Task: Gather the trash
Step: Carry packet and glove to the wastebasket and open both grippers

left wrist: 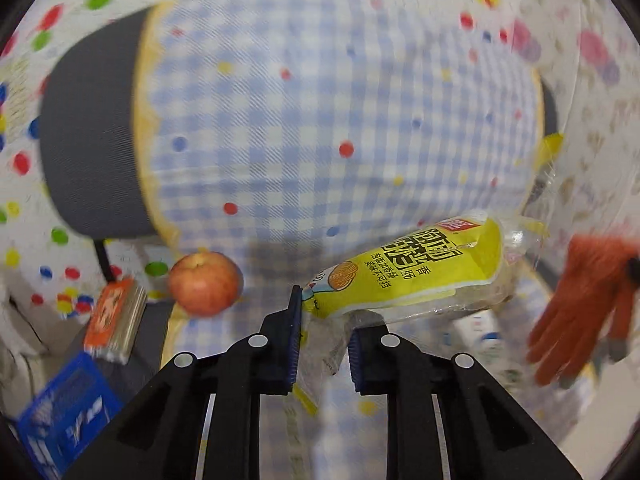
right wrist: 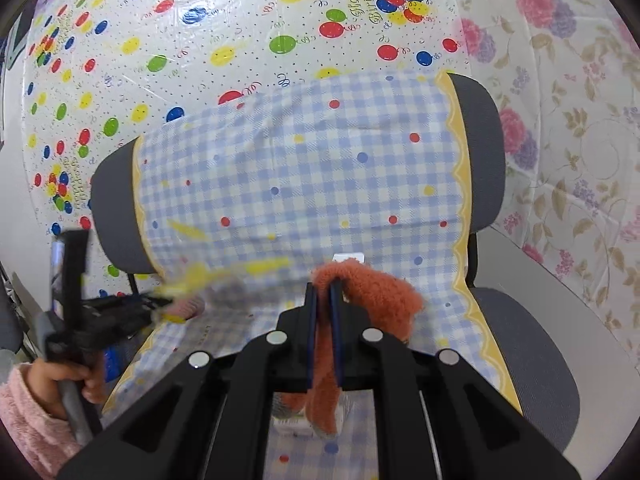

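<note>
Left gripper (left wrist: 322,334) pinches only the clear crinkled tail of the yellow plastic sausage wrapper (left wrist: 416,276), held above the checked chair cover (left wrist: 320,120). Right gripper (right wrist: 324,334) is clamped on a fuzzy orange glove (right wrist: 360,288). Risk: the thin film slips free, dropping the wrapper beside the red apple (left wrist: 205,283).

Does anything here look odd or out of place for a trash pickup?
Yes: the right claw is clamped on an orange glove, hardly trash, and a whole apple sits on the cloth-covered chair.

Bright even indoor light, soft shadows, heavy fisheye bending with dark corners, motion blur throughout.
</note>
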A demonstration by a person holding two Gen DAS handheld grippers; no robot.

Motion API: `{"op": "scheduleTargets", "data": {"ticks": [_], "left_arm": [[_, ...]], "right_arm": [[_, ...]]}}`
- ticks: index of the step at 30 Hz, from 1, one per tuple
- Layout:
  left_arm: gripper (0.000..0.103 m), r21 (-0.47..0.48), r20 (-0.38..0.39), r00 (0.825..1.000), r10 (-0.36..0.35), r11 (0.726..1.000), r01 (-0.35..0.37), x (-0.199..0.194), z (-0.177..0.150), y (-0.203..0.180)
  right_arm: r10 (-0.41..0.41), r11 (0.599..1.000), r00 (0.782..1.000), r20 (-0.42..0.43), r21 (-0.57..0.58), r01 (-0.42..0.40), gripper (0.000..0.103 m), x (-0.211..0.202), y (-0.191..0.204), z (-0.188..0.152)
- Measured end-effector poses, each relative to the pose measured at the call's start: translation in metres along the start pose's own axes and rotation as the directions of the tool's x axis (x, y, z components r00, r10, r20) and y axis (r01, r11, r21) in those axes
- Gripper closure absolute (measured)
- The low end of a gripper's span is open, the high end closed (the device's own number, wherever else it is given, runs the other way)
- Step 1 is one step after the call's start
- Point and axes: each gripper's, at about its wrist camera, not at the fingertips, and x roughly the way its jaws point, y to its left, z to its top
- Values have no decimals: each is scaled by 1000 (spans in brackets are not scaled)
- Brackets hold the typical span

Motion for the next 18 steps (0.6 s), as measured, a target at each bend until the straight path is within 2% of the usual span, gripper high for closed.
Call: {"op": "scheduleTargets", "data": {"ticks": [3,8,13,18], "left_arm": [[82,-48,21,998,-60,997,61,-36,-23,-4],[82,-32,58,995,-83,996,85,-78,-59,-21],[82,-18,69,995,-78,997,80,-107,-90,-42],[82,10,36,992,-118,993,117,-121,-118,-72]], "right_arm": [[3,1000,1000,-24,-13,-3,96,-12,5,-13],[1,1000,999,-51,-13,-1,96,-39,6,-40],[-27,1000,999,-46,3,27,96,-70,-3,-59],[-75,996,995,-59,32,77,96,-100,-22,-82]]}}
